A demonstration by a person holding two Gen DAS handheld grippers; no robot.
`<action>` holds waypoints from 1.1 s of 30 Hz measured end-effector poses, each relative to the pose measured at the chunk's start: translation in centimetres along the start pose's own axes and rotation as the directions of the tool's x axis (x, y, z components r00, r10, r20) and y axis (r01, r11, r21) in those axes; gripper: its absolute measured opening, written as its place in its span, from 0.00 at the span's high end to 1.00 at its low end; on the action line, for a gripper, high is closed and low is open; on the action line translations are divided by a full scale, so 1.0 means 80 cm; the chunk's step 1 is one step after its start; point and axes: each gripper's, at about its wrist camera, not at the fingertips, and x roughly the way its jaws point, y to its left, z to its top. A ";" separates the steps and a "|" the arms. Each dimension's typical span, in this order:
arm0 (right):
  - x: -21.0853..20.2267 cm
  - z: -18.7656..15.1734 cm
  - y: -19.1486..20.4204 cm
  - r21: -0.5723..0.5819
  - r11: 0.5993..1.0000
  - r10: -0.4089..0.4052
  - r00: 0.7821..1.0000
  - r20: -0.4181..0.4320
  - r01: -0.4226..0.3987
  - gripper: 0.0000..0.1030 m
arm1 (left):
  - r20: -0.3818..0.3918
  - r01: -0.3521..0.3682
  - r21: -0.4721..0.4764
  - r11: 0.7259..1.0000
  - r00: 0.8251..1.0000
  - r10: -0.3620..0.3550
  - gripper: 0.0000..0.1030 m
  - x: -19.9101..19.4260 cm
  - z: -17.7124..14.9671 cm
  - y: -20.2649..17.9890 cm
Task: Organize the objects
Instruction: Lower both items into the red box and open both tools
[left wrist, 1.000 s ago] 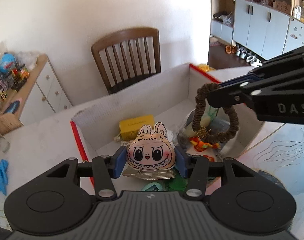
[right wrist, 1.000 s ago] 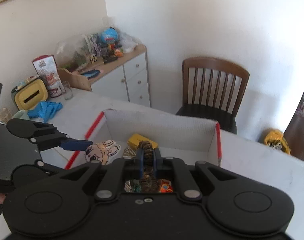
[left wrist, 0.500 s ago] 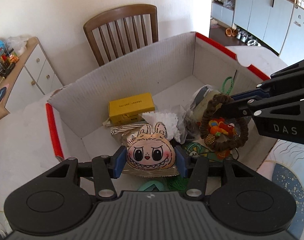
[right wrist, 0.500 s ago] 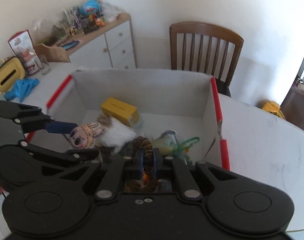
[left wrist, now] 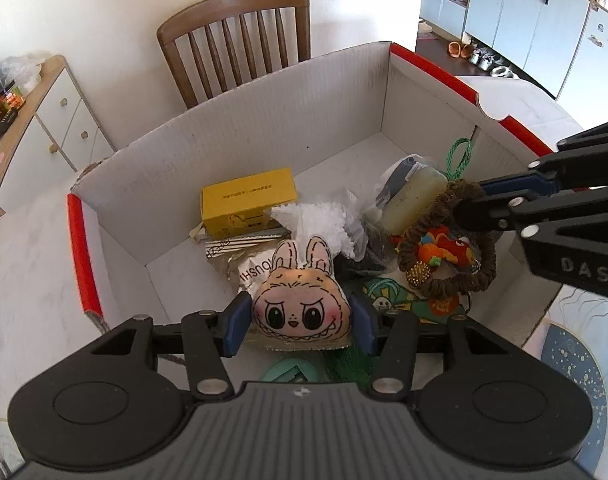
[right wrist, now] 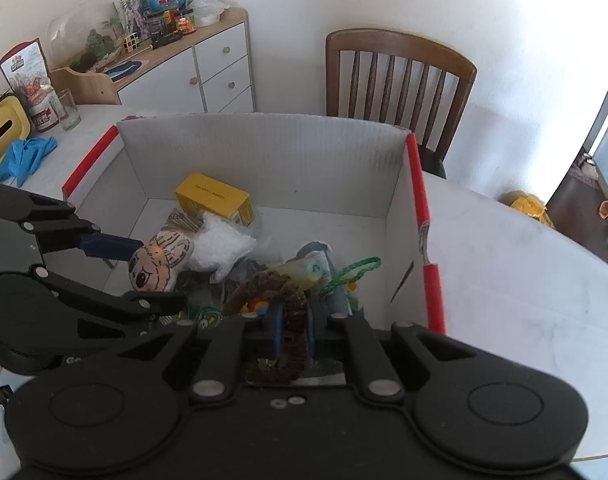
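Left wrist view: the left gripper (left wrist: 300, 322) has its blue pads pressed on both sides of a bunny-face plush (left wrist: 300, 306), held over the near part of the cardboard box (left wrist: 264, 120).
Right gripper (right wrist: 292, 330): fingers clamped on a brown scrunchie (right wrist: 288, 320), which hangs as a loop over the right side of the box.
Under the plush: a silver packet (left wrist: 252, 270) and a green patterned item (left wrist: 387, 294), lying on the box floor.
Behind the scrunchie: an orange toy (left wrist: 447, 252), seen through the loop.
Mid box: white fluffy stuff (left wrist: 323, 220) in clear wrap, a pale bottle (left wrist: 413, 194) beside it, a green cord (left wrist: 459, 156) against the right wall.
Far box: a yellow carton (left wrist: 248, 202) near the back wall.
Beyond the box: a wooden chair (left wrist: 240, 36); a white sideboard (right wrist: 208, 76) to the left.
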 end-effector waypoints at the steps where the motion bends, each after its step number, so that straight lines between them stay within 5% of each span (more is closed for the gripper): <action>1: -0.003 0.000 0.000 0.002 1.000 0.002 1.000 0.000 -0.002 0.90 | 0.001 0.000 -0.004 1.000 1.000 0.000 0.44 -0.002 -0.001 0.000; 4: -0.012 -0.002 -0.002 0.002 1.000 0.002 1.000 0.004 -0.002 0.87 | 0.017 -0.003 -0.014 1.000 1.000 0.003 0.36 -0.011 -0.005 0.000; 19: -0.075 -0.006 0.006 -0.008 1.000 0.012 0.996 0.085 -0.011 0.79 | 0.113 -0.032 -0.071 0.997 0.993 0.040 0.29 -0.085 -0.025 -0.003; 33: -0.157 -0.038 0.005 0.007 0.998 0.053 0.973 0.223 -0.057 0.74 | 0.271 -0.026 -0.164 0.986 0.960 0.070 0.29 -0.181 -0.051 -0.026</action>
